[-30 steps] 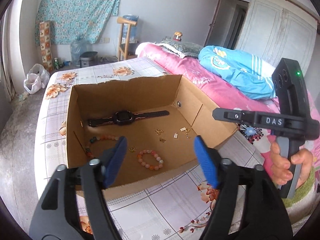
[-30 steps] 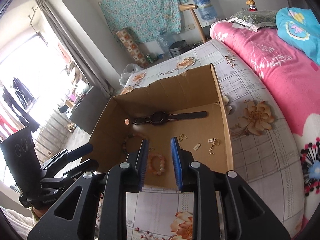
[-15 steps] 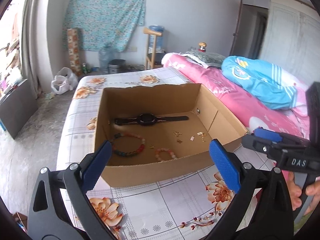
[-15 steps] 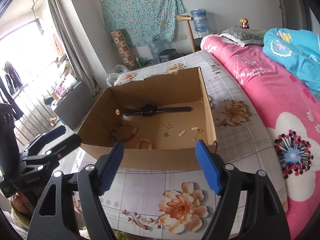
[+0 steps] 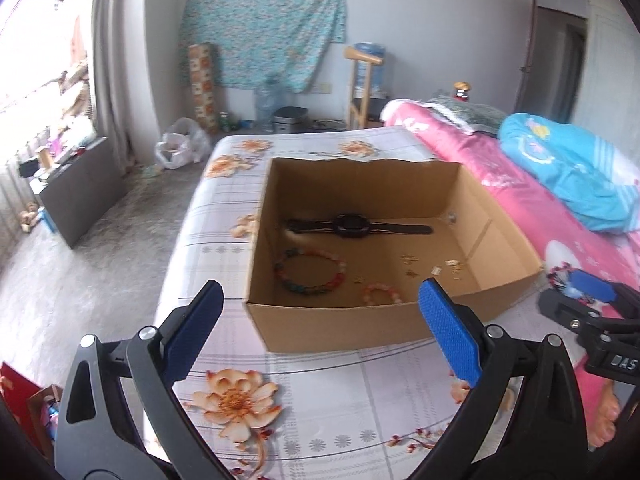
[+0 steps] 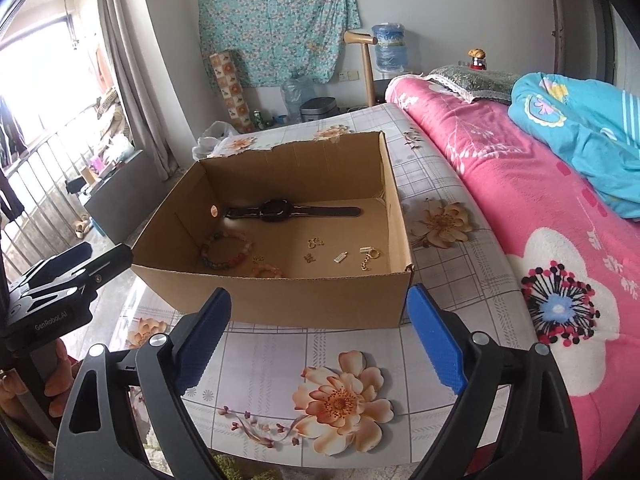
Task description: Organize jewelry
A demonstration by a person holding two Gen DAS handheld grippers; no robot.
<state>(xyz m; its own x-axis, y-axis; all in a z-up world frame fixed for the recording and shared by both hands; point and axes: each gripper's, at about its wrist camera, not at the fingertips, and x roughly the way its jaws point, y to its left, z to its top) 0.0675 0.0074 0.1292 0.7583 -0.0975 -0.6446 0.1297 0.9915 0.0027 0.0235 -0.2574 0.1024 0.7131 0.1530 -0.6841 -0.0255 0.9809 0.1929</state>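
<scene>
An open cardboard box (image 5: pixel 340 330) (image 6: pixel 280 300) stands on the flowered bedsheet. Inside lie a black watch (image 5: pixel 352 226) (image 6: pixel 276 211), a large multicoloured bead bracelet (image 5: pixel 310 268) (image 6: pixel 224 254), a small pink bead bracelet (image 5: pixel 382 294) (image 6: pixel 267 271) and several small gold pieces (image 5: pixel 436 270) (image 6: pixel 340 257). My left gripper (image 5: pixel 324 336) is open and empty, in front of the box. My right gripper (image 6: pixel 320 342) is open and empty, also in front of the box.
A pink blanket (image 6: pixel 520 208) and a blue quilt (image 6: pixel 580 120) lie on the bed to the right. The bed's left edge drops to a grey floor (image 5: pixel 80 260). A dark cabinet (image 5: pixel 80 192), a wooden chair (image 5: pixel 362 84) and water jugs stand behind.
Both grippers have pulled back from the box and risen. The right gripper's jaws went from nearly closed to wide open; the left opened wider. The box contents have not moved.
</scene>
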